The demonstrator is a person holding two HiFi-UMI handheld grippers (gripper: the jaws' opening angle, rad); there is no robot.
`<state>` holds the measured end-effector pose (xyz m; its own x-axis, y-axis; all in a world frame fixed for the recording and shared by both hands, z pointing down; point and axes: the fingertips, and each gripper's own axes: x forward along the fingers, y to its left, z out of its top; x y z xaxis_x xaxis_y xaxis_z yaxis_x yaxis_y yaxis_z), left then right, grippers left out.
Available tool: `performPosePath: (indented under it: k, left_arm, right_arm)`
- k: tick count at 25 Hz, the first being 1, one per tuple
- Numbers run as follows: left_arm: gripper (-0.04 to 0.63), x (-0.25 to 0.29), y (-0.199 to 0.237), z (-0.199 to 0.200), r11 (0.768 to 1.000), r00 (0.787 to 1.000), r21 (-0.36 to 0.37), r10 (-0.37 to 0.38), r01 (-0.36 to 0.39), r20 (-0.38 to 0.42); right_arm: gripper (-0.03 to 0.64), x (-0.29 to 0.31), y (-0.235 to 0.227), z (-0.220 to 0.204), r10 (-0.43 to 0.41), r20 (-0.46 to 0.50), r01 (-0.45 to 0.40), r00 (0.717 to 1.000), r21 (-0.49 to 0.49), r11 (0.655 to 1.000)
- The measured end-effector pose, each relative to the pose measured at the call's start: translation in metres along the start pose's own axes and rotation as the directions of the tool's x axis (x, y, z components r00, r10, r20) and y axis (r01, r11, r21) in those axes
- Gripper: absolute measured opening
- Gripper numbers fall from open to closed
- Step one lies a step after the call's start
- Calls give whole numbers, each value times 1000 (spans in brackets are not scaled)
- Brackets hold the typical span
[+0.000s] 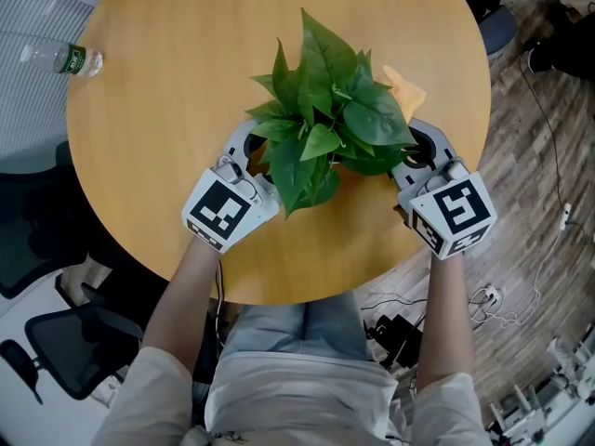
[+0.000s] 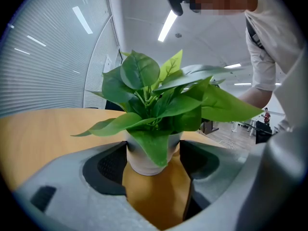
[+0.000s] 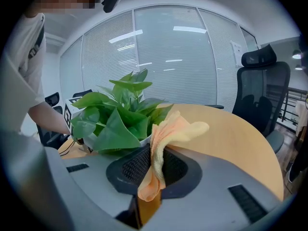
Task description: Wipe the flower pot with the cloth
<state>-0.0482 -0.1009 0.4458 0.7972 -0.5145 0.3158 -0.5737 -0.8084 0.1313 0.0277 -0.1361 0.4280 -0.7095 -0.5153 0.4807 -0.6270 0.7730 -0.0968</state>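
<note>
Left gripper (image 2: 153,163) nearest, jaws set wide and closed on pot (image 2: 140,160), one pad at each flank, low on white wall. Tilted a little downward, reaching over table (image 1: 167,82) from near-left. Marker cube (image 1: 223,210) at its rear, forearm (image 1: 186,286) behind that, crossing table's near edge.

Right gripper (image 3: 155,161) clamped on cloth (image 3: 168,129): jaws nearly together, orange-yellow fabric pinched between pads, lower end hanging down through gap, upper end flopped out past tips. Free end up against leaves (image 1: 325,124) on pot's right side; contact with pot wall itself hidden by foliage. Aimed in from near-right, opposite left one, pot between the two.

Pot upright on table, right of centre and closer to near edge than to far one, mostly hidden from above under broad green leaves.

Further out: clear bottle (image 1: 61,59) with green label at table's far-left edge, well apart from pot. Black chair (image 3: 262,93) beyond table's rim in right gripper view. Cables (image 1: 511,309) on plank floor (image 1: 539,156) off table's right edge. Blinds (image 3: 168,57) behind glass past far edge.
</note>
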Motion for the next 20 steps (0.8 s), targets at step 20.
performPosePath:
  k: [20]
  left_arm:
    - [348, 4, -1, -4, 995, 995, -27, 98, -98, -20]
  right_arm:
    - [49, -10, 16, -17, 8, -23, -8, 1000, -5, 1000]
